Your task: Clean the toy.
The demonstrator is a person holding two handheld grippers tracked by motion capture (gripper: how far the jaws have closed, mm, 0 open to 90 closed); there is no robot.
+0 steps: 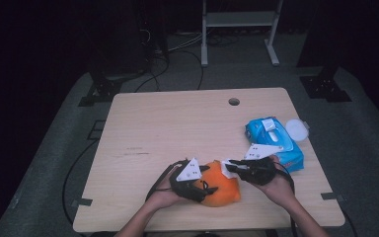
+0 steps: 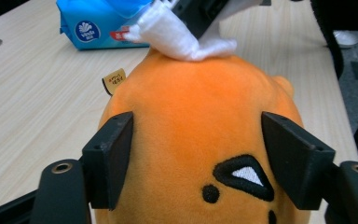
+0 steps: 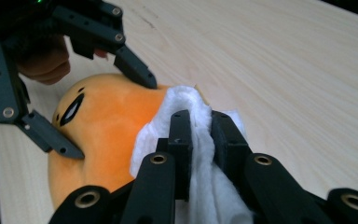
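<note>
An orange plush toy [image 1: 225, 193] with black stitched features lies near the table's front edge. My left gripper [image 1: 203, 189] holds it from the left, with the jaws pressed against both sides of its body [image 2: 200, 102]. My right gripper [image 1: 230, 168] comes in from the right and is shut on a white wipe [image 3: 186, 100]. The wipe [image 2: 182, 35] rests against the top of the plush toy [image 3: 107, 126]. In the right gripper view, the left gripper's black fingers [image 3: 135, 70] straddle the toy.
A blue pack of wet wipes [image 1: 275, 143] lies on the wooden table [image 1: 177, 128] to the right, just behind my right hand. A round white lid [image 1: 296, 130] sits beside it. A cable hole [image 1: 234, 101] marks the far edge. A white frame stands on the floor beyond.
</note>
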